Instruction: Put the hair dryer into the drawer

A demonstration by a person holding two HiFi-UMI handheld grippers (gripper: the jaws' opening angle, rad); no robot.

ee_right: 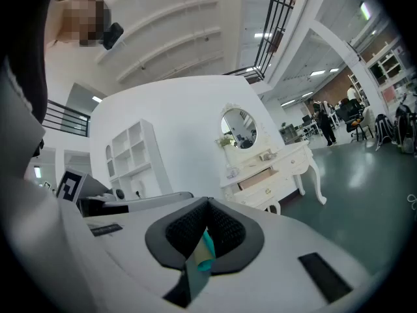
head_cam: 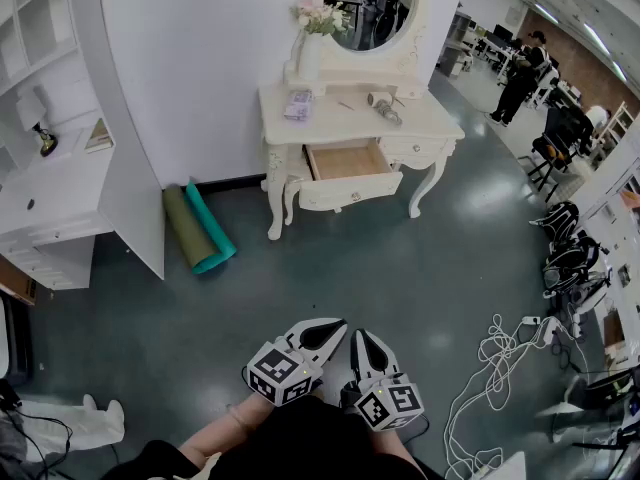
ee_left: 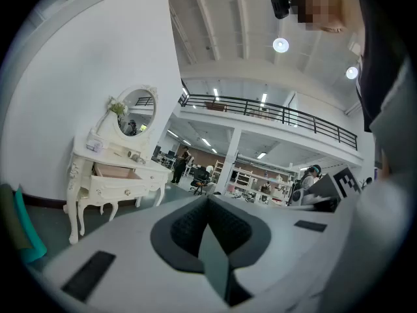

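Note:
The hair dryer [head_cam: 383,106] lies on top of the white dressing table [head_cam: 420,118] at the far side of the room, right of centre under the round mirror. The table's middle drawer [head_cam: 347,165] stands pulled open and looks empty. Both grippers are low in the head view, close to my body and far from the table. My left gripper [head_cam: 333,328] and right gripper [head_cam: 360,338] sit side by side, jaws together, holding nothing. In the left gripper view the jaws [ee_left: 208,201] meet at the tip, with the open drawer [ee_left: 117,173] far off to the left. The right gripper [ee_right: 208,202] is shut too.
Two rolled mats [head_cam: 200,228], olive and teal, lie on the floor left of the table. A white shelf unit [head_cam: 60,178] stands at the left. A vase of flowers [head_cam: 310,38] is on the tabletop. White cables [head_cam: 500,353] and chairs are at the right; people stand in the background.

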